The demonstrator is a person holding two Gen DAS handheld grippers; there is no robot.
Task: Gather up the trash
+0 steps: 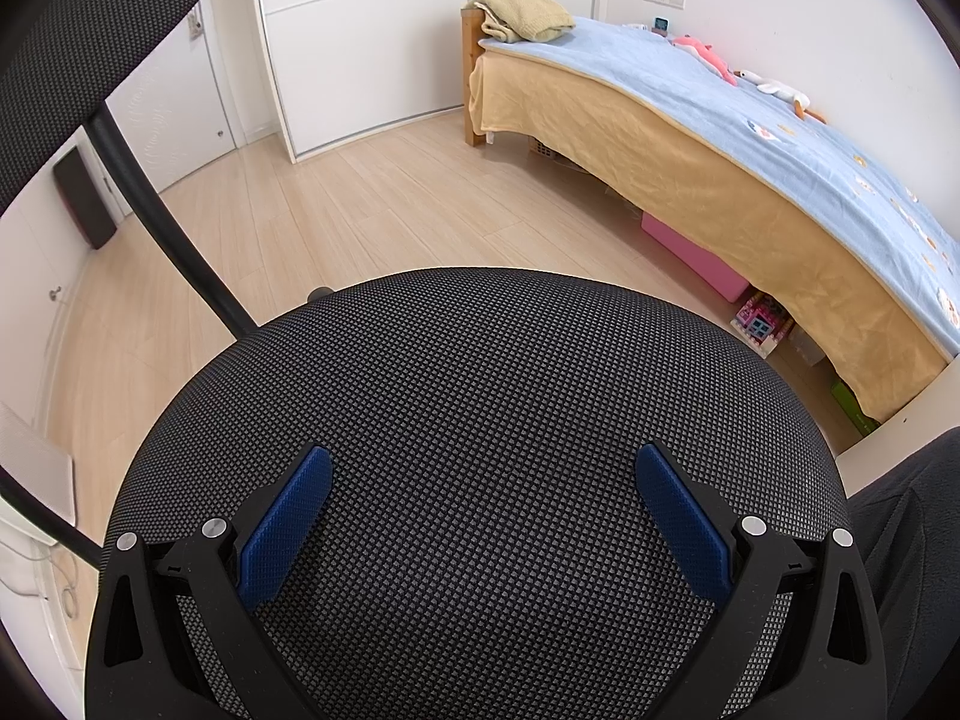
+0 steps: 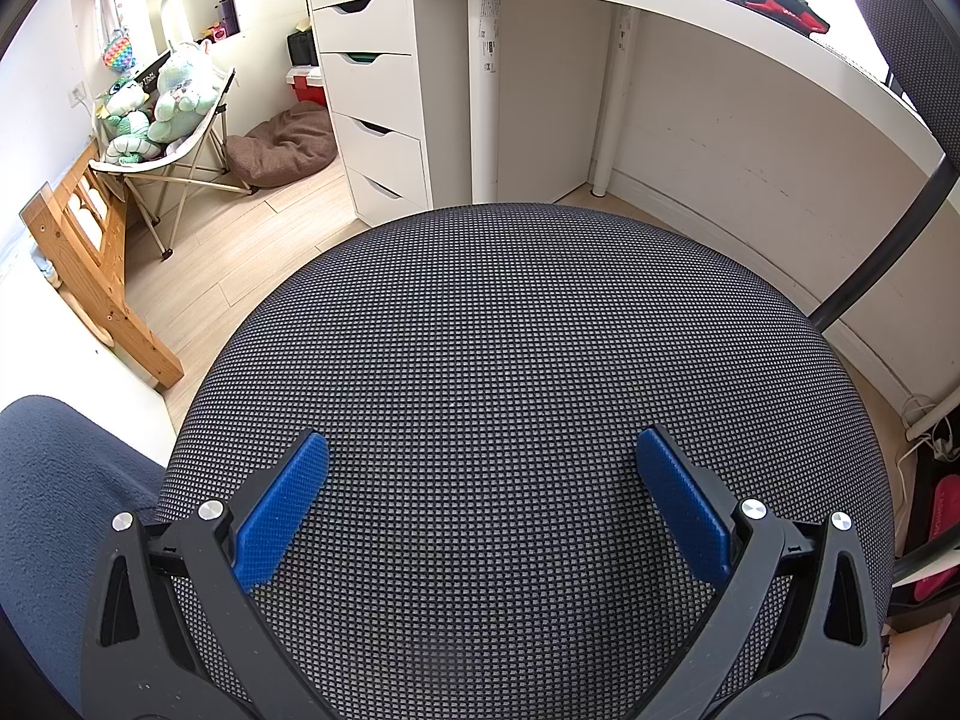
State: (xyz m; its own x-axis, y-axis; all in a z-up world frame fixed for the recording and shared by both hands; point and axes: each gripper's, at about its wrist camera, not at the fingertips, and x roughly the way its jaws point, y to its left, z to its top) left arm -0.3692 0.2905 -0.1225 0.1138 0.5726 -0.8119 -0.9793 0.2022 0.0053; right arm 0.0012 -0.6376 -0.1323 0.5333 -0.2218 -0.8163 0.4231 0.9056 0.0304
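Your blue-padded fingers point(image 1: 287, 525) are spread wide on both tools: the left gripper point(image 1: 483, 468) and the right gripper point(image 2: 483, 456) each hang released, grasping nothing, over the black mesh seat point(image 2: 510, 330) of an office chair. No trash shows in either view, so you cannot judge its place, heading or long axis. Left of you lies a bed point(image 1: 720, 138) with a blue blanket; right, a white desk point(image 2: 690, 6) and drawer unit point(image 2: 372, 90). No writing can be read.
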